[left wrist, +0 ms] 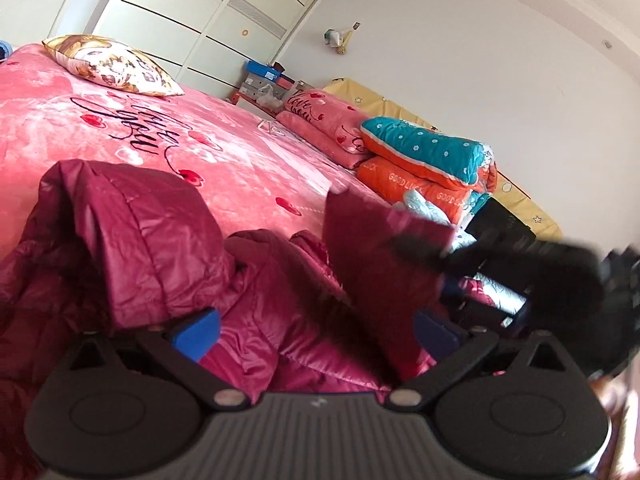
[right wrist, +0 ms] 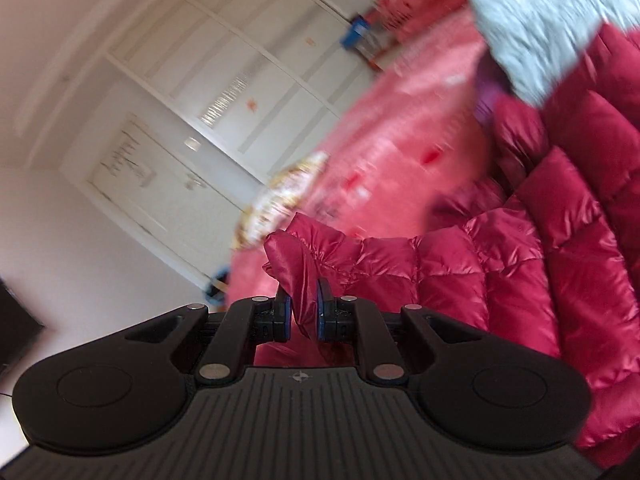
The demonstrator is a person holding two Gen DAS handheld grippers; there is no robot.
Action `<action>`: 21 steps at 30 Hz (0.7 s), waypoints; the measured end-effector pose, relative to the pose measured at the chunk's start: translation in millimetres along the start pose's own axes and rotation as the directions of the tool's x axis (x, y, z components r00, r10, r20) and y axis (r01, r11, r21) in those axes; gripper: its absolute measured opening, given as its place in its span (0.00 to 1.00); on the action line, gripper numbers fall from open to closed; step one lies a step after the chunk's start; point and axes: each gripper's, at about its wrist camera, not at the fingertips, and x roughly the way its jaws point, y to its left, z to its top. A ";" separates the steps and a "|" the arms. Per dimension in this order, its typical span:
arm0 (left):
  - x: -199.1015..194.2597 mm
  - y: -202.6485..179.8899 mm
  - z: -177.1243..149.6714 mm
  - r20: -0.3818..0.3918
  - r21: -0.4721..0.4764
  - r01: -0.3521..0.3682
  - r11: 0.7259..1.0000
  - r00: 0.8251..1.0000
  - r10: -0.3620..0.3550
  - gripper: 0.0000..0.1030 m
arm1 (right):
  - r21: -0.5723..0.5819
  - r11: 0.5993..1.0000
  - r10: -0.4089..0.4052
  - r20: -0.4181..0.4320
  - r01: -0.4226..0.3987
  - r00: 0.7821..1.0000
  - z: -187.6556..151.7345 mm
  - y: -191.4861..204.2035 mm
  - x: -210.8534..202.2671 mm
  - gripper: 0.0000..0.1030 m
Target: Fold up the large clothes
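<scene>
1. Right gripper (right wrist: 304,310): blue pads nearly closed, pinching a fold of the crimson quilted jacket (right wrist: 520,280).
2. Left gripper (left wrist: 316,334): fingers spread wide above the jacket (left wrist: 160,240), nothing clearly held between the pads.
3. Jacket heaped on the near edge of the pink bedspread (left wrist: 100,120), hood bulging at left, a flat panel raised at right.
4. Farther back: patterned pillow (left wrist: 116,66), folded teal-and-orange quilts (left wrist: 428,164), white wardrobe (left wrist: 224,20).
</scene>
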 end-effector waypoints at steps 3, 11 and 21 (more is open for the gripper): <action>-0.1 1.6 -0.6 -0.002 0.004 -0.004 1.000 1.000 0.004 0.99 | 0.013 0.999 -0.038 -0.017 0.039 0.999 -7.7 -18.5 8.6 0.13; -0.8 -2.4 -0.8 0.025 0.024 -0.016 1.000 1.000 0.015 0.99 | -0.077 0.988 -0.137 -0.049 0.133 0.989 -25.7 -29.1 15.5 0.69; -4.5 -15.0 -4.5 0.095 0.062 -0.008 0.998 0.995 0.002 0.99 | -0.130 0.986 -0.102 0.044 0.107 0.994 -13.2 -23.0 -41.1 0.97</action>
